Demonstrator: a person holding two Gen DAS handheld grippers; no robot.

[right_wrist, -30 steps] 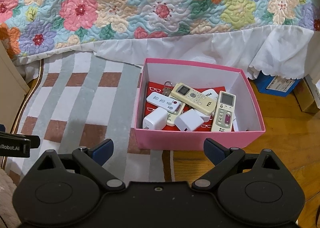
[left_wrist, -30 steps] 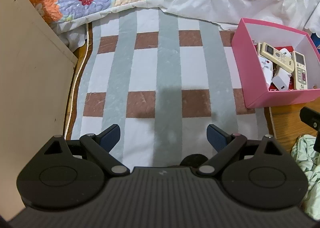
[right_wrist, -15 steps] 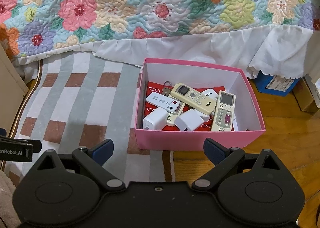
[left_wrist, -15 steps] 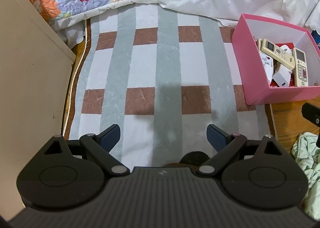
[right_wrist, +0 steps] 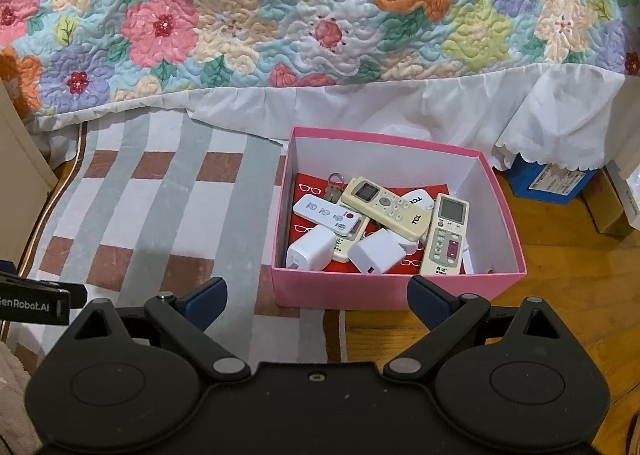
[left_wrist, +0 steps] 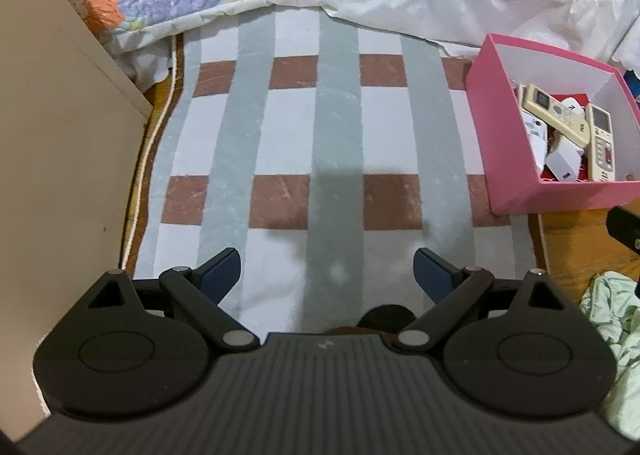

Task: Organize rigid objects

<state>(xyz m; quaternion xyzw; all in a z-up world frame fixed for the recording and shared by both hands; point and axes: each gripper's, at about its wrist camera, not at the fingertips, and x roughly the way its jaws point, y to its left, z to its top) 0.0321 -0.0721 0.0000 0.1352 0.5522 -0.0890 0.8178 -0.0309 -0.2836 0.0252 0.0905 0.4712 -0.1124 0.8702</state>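
The pink box (right_wrist: 396, 287) with remotes and chargers lies at 12 o'clock just beyond the right gripper (right_wrist: 317, 295), fingers wide and empty; the cream remote (right_wrist: 386, 206) runs 10-to-4; from the left gripper (left_wrist: 327, 271), fingers wide and empty, the box sits at 2 o'clock, well apart, so the right hand is judged nearer

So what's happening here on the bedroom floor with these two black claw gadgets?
A person is tidying small hard items with two hand-held grippers. The remotes and white chargers already lie in the pink box beside the bed. Both the left gripper and right gripper are open and empty; the left one hovers over the checked rug.
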